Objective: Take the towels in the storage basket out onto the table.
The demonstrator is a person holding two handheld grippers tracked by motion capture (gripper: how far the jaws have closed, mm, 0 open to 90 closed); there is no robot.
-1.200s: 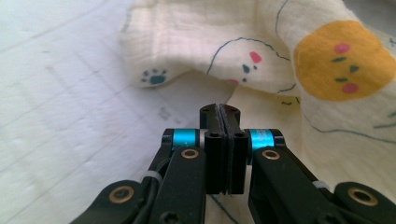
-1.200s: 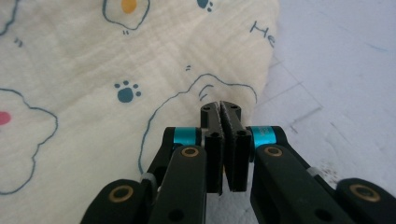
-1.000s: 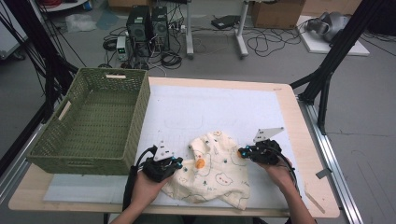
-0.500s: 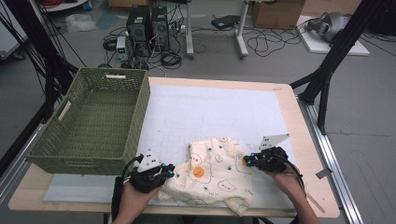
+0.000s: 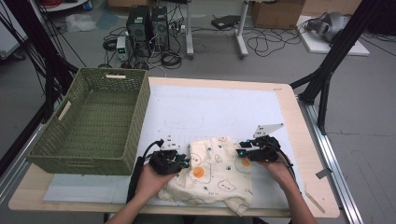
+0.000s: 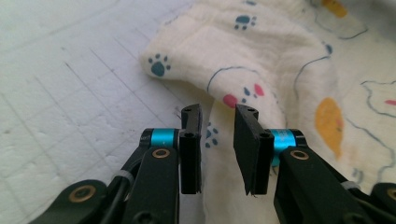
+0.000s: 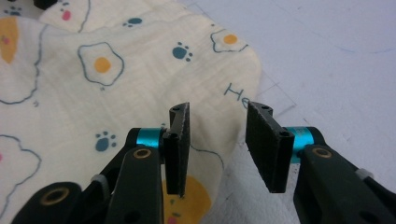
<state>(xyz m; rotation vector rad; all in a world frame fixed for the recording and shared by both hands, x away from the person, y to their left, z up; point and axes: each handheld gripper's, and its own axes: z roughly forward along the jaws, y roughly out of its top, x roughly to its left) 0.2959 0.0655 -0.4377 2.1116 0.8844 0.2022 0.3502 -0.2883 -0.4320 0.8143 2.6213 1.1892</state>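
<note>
A cream cloth (image 5: 212, 175) printed with fried eggs and paw prints lies crumpled near the table's front edge. My left gripper (image 5: 180, 161) sits at its left edge, open, with a fold of the cloth (image 6: 243, 70) just ahead of and below the jaws (image 6: 218, 116). My right gripper (image 5: 245, 153) rests at the cloth's right edge, open, its jaws straddling the cloth's rim (image 7: 219, 126). The printed cloth (image 7: 116, 79) spreads out to the left in the right gripper view. Neither pair of jaws pinches the fabric.
A green woven basket (image 5: 95, 123) stands at the table's left side, close to my left hand. A white mat (image 5: 210, 112) covers the wooden table (image 5: 299, 140). Beyond the table, computers and cables sit on the floor.
Both grippers moved slightly inward and forward along the cloth's edges. The cloth looks more bunched between them than a second ago.
</note>
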